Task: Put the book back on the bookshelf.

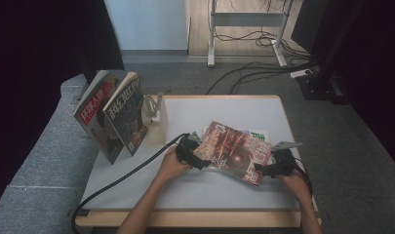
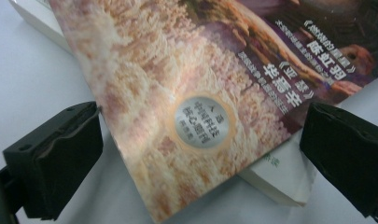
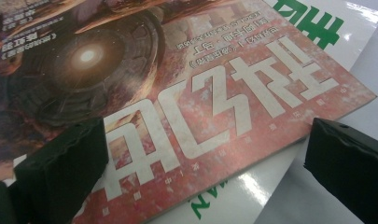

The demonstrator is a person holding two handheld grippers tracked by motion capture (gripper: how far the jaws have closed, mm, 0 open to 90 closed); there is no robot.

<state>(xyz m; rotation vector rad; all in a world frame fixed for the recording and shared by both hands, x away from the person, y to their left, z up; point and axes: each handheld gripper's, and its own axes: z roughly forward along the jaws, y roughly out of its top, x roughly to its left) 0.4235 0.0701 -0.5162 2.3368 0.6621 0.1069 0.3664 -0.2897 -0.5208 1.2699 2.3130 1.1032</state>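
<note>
Where the white desk spreads under the high view, a grey couch arm runs along its left edge and cables lie on the floor beyond it; at the desk's back left corner two magazines stand upright and fanned, leaning against a pale stand; nearer the middle a reddish magazine lies tilted on top of a white booklet with green lettering, its cover showing a dark glowing disc and large pale characters; the left hand-held gripper sits at the magazine's left edge and the right hand-held gripper at its lower right corner, each held in one of the person's hands, with a black cable trailing off the left one toward the desk's front; in the left gripper view the jaws stand wide, one on each side of the magazine's corner, and whether the left pad touches its edge I cannot tell; in the right gripper view the jaws are likewise spread wide, the magazine's title corner between them, unclamped, the white booklet showing beneath.
</note>
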